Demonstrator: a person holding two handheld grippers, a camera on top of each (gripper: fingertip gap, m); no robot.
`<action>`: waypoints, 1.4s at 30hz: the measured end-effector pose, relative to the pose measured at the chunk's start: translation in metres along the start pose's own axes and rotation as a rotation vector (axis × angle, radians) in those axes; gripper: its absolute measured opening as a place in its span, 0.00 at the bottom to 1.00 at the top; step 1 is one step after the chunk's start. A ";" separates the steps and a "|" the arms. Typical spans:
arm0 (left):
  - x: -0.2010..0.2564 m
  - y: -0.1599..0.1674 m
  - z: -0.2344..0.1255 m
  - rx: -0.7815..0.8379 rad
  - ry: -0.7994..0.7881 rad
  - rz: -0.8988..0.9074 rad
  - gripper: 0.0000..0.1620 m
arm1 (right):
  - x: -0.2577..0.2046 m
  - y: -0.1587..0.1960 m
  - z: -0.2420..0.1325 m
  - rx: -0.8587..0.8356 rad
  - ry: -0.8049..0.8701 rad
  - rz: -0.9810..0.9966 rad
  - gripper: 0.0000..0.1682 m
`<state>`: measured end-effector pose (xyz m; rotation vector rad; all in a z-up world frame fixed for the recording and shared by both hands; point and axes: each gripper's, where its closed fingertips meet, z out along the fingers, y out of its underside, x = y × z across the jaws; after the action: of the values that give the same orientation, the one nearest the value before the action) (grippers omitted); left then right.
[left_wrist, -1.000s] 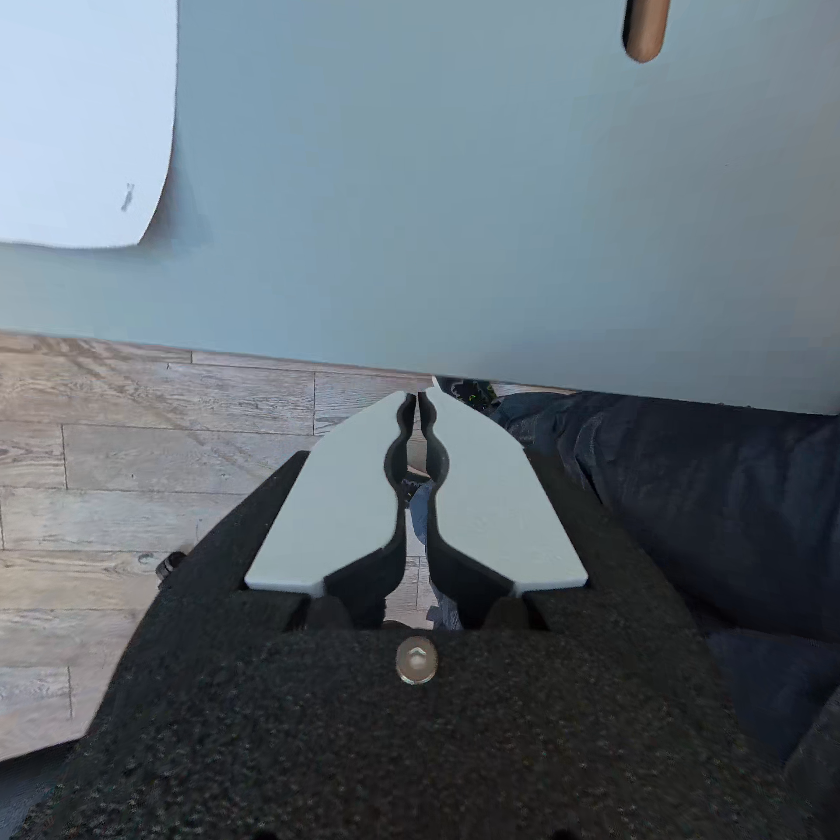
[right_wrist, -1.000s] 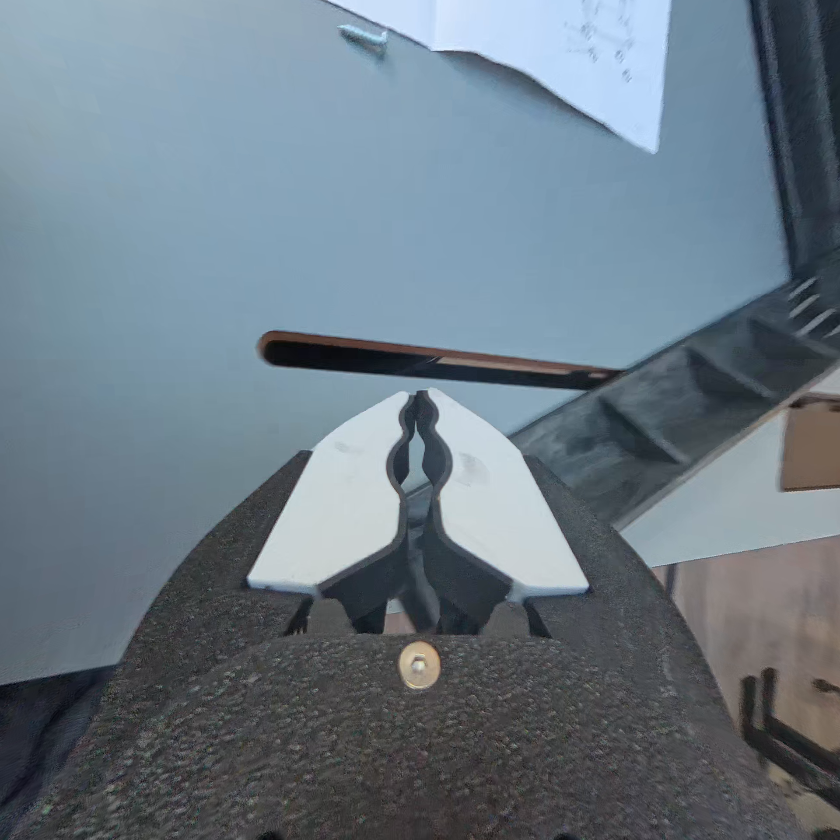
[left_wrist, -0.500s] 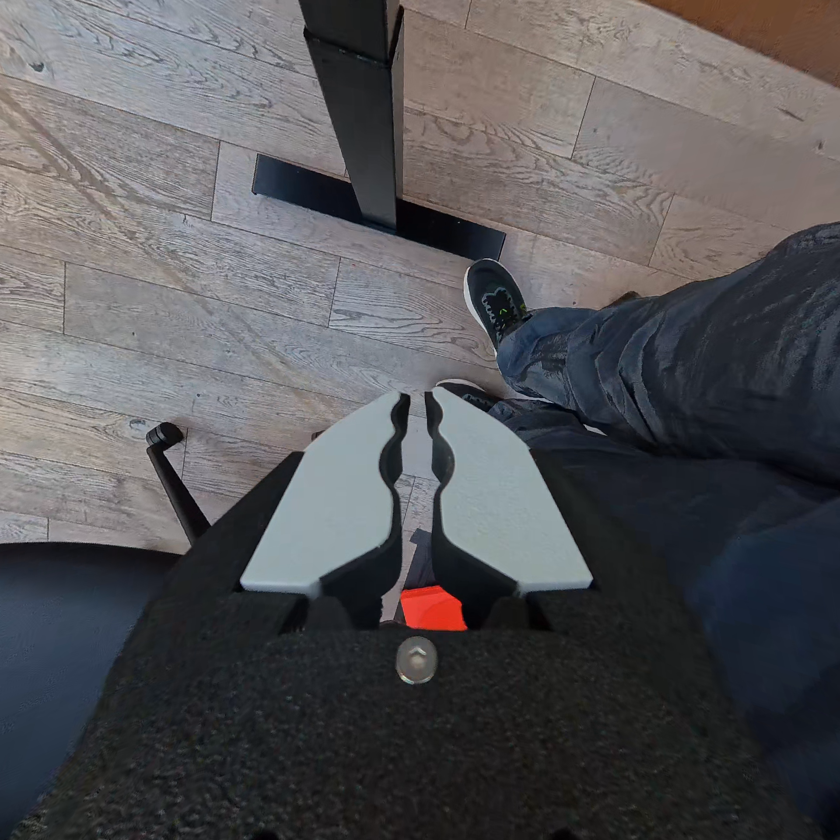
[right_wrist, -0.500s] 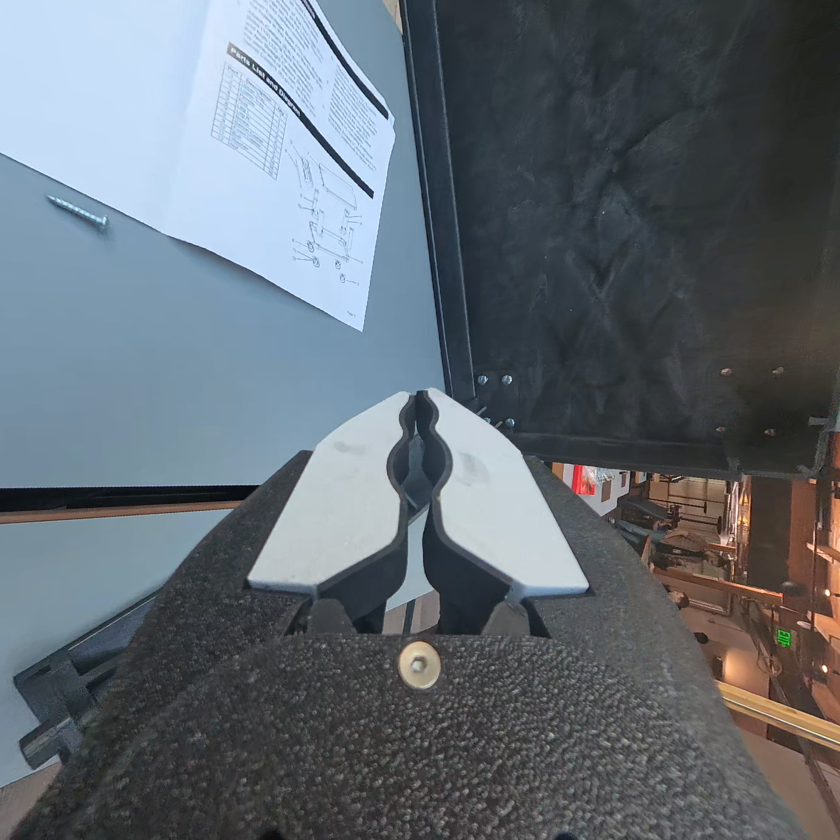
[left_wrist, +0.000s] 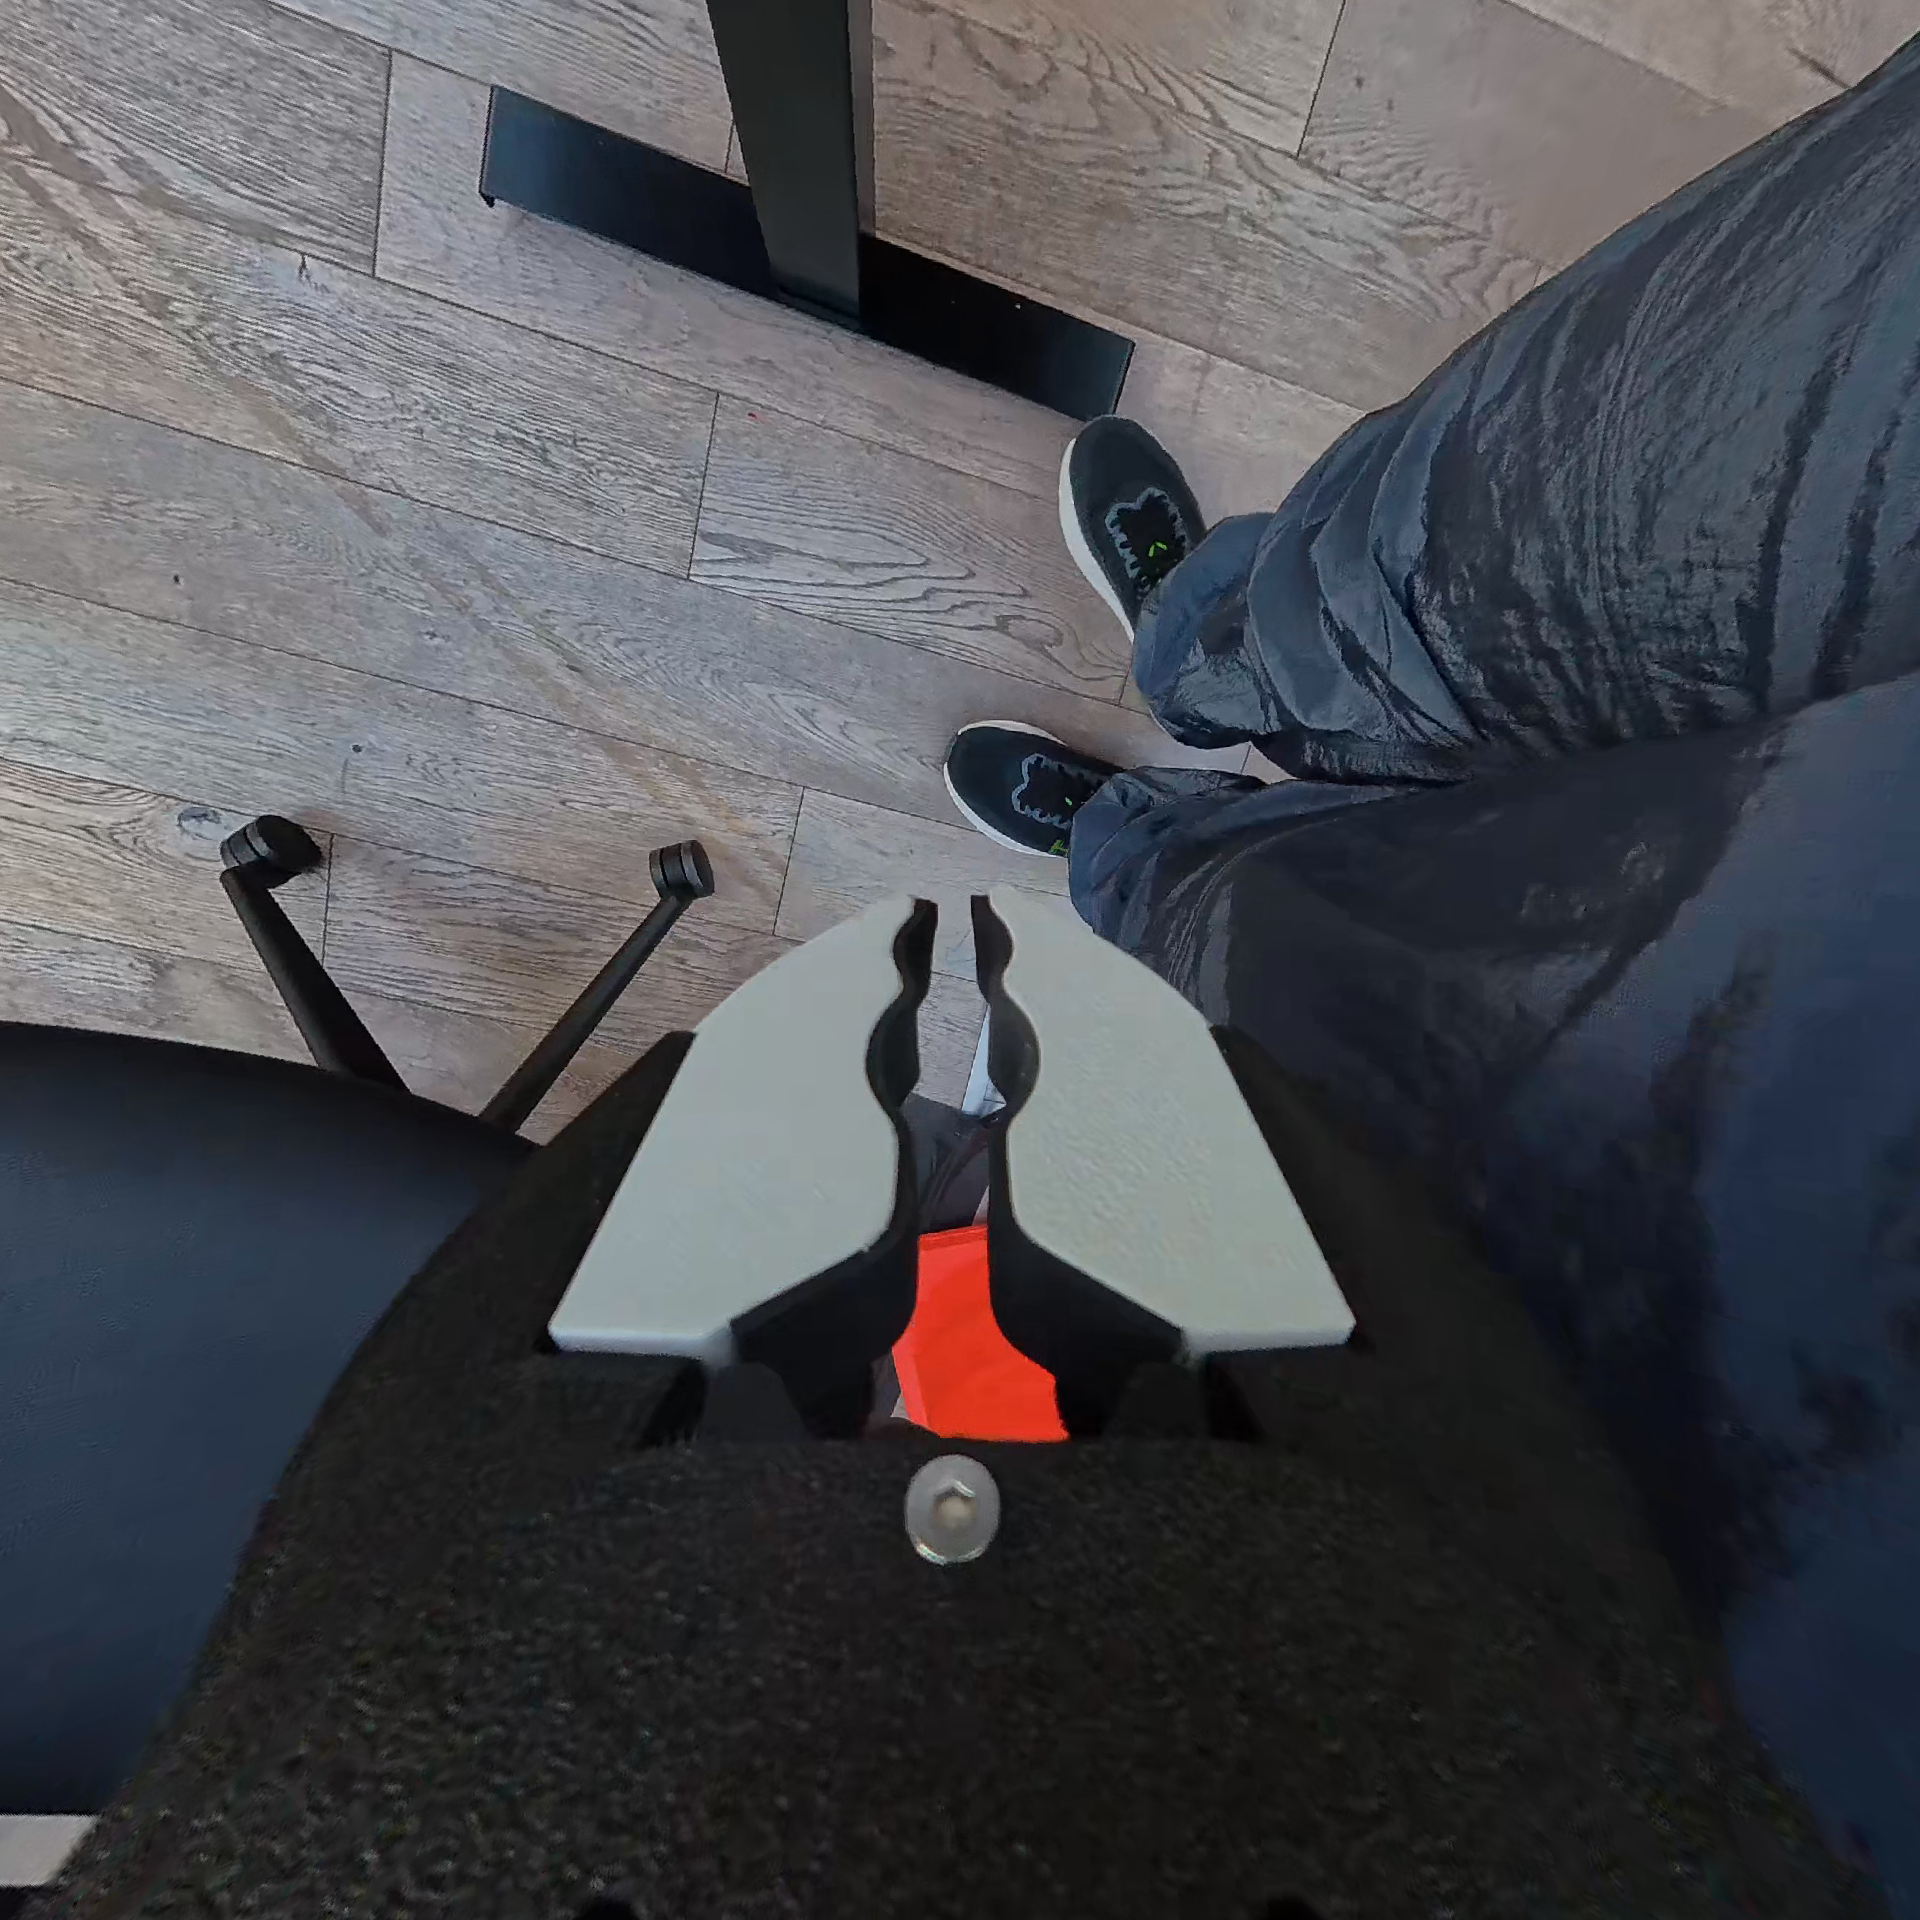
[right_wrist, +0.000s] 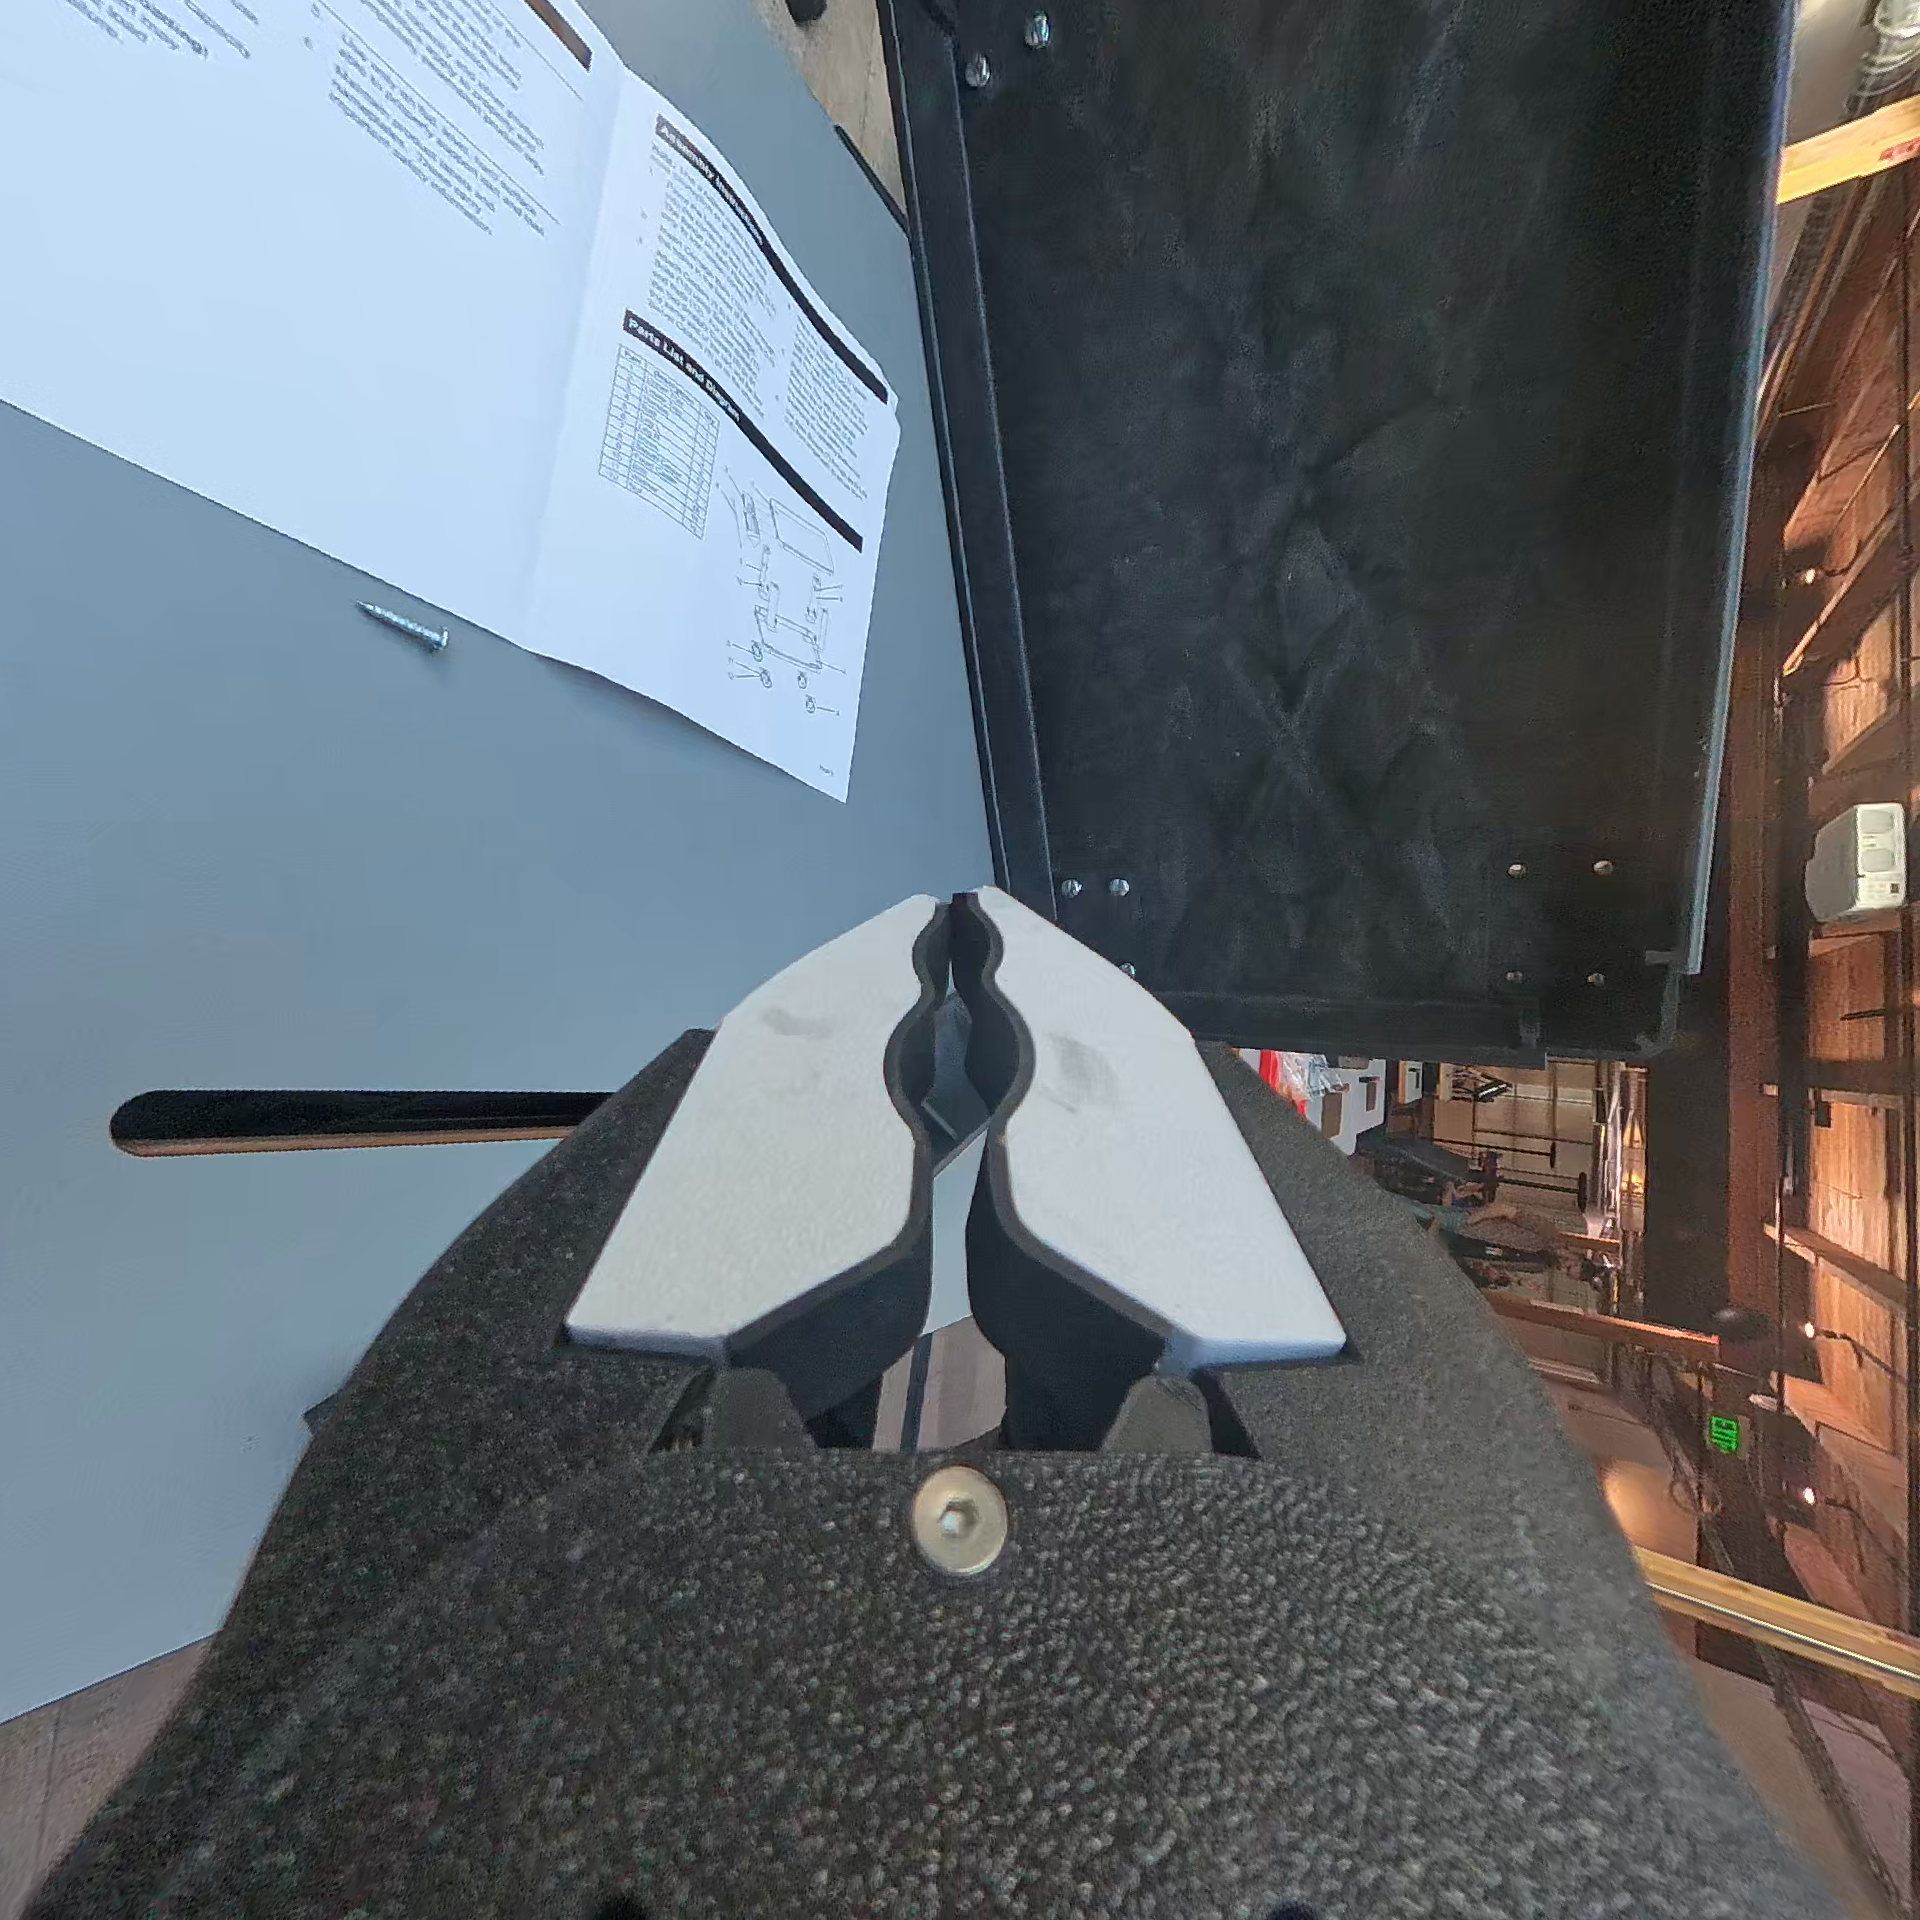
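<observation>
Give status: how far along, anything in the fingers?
Done: the black panel beside the table already shows screw heads at its corners. In hand: nothing. The right gripper is shut and empty near the panel's corner; the left gripper, barely parted, points at the floor, also empty. Left: one loose screw lies on the table beside the sheet, untouched.

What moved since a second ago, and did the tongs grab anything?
The left tongs swung away from the grey table edge to point down at the wooden floor, shoes and chair. The right tongs turned across the grey tabletop, bringing the paper sheet, screw and black panel into view. Both grabbed nothing.
</observation>
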<state>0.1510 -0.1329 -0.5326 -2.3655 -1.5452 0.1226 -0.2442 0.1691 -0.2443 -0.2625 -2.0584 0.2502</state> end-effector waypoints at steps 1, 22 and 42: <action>-0.002 0.002 -0.001 0.008 -0.002 -0.016 0.05 | 0.000 -0.003 -0.001 0.003 0.002 0.001 0.00; 0.007 -0.041 0.029 -0.005 0.017 -0.055 0.06 | -0.089 0.108 -0.024 -0.150 -0.200 0.113 0.00; 0.081 -0.179 0.059 0.034 0.008 0.006 0.08 | -0.171 0.336 -0.056 -0.398 -0.458 0.439 0.00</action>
<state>0.0130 0.0194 -0.5263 -2.3417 -1.5206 0.1396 -0.0871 0.4442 -0.4557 -0.9833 -2.4773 0.1718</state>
